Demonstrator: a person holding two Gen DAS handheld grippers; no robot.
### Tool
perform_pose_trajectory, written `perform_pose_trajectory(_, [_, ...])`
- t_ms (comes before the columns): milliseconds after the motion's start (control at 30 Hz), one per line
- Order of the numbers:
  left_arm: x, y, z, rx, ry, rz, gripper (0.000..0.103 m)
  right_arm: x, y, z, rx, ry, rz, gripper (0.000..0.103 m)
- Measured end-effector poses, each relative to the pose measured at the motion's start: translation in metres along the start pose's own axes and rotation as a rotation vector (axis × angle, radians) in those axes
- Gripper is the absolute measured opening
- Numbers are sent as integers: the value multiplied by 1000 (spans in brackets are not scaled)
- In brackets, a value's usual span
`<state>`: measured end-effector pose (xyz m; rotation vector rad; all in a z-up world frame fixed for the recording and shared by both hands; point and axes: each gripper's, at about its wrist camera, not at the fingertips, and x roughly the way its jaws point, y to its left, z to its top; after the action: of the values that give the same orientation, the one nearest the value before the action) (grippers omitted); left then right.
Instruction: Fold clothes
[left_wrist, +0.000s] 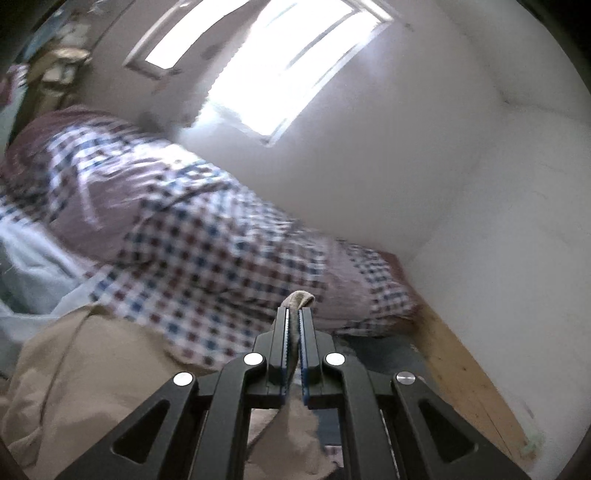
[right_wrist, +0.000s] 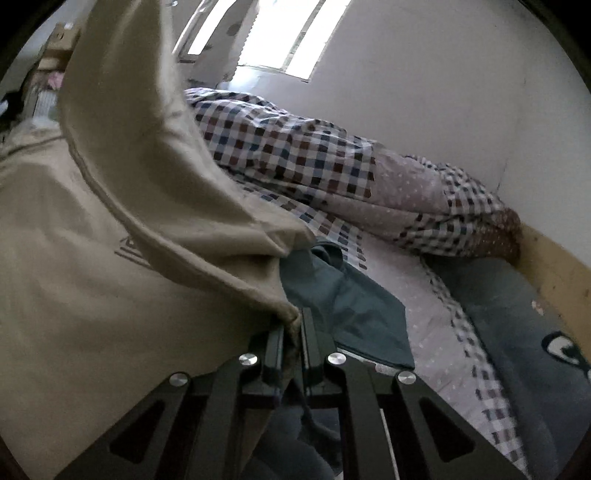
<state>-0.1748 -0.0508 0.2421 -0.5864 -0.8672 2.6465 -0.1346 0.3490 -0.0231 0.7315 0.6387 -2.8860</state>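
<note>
Here: left gripper (left_wrist: 294, 314), right gripper (right_wrist: 293, 325), two total, both pinching one beige garment (right_wrist: 92, 295).

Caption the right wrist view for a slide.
Right tongs shut on beige cotton garment, beside folded teal cloth on a checked quilt.

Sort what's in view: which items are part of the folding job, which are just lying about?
In the job:
beige garment
left gripper, shut on it
right gripper, shut on it

Lying about:
checked quilt
teal cloth
grey blanket
window
</note>
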Motion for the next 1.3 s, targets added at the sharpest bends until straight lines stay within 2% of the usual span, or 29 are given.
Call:
perform_pose_trajectory(233, [-3,108,-31,-116,31,206,4,-2,3,-6,12,31,16,6])
perform_pose_trajectory(367, [3,163,-66,-126,89,322,4,-3,3,-9,21,53,28,6])
perform_pose_trajectory(467, [17,183,-94,-86,164,385,4,-1,2,-10,26,74,37,6])
perform_pose_trajectory(600, [30,198,-121,-42,230,418,4,0,0,-11,39,111,50,6])
perform_pose_trajectory(700, [32,206,-130,-33,239,399,4,0,-2,-14,48,136,57,6])
perform_pose_trajectory(833, [39,220,-129,-77,301,362,4,-3,1,-15,32,156,38,6])
perform_pose_trajectory(900, [36,224,-123,-106,313,320,12,-4,2,-16,32,174,24,8])
perform_pose_trajectory(967, [24,222,-119,-116,293,284,41,-9,1,-18,42,191,5,10])
perform_pose_trajectory(1000, [16,220,-120,-117,281,268,63,-11,-1,-18,48,199,-5,10])
perform_pose_trajectory(1033, [8,216,-123,-114,269,254,73,-14,-3,-20,58,210,-9,10])
perform_pose_trajectory(1133, [-8,203,-135,-60,272,278,77,-29,-12,-23,96,232,-30,14])
perform_pose_trajectory(1300, [-2,182,-170,89,369,347,77,-76,-30,-19,240,203,-47,26])
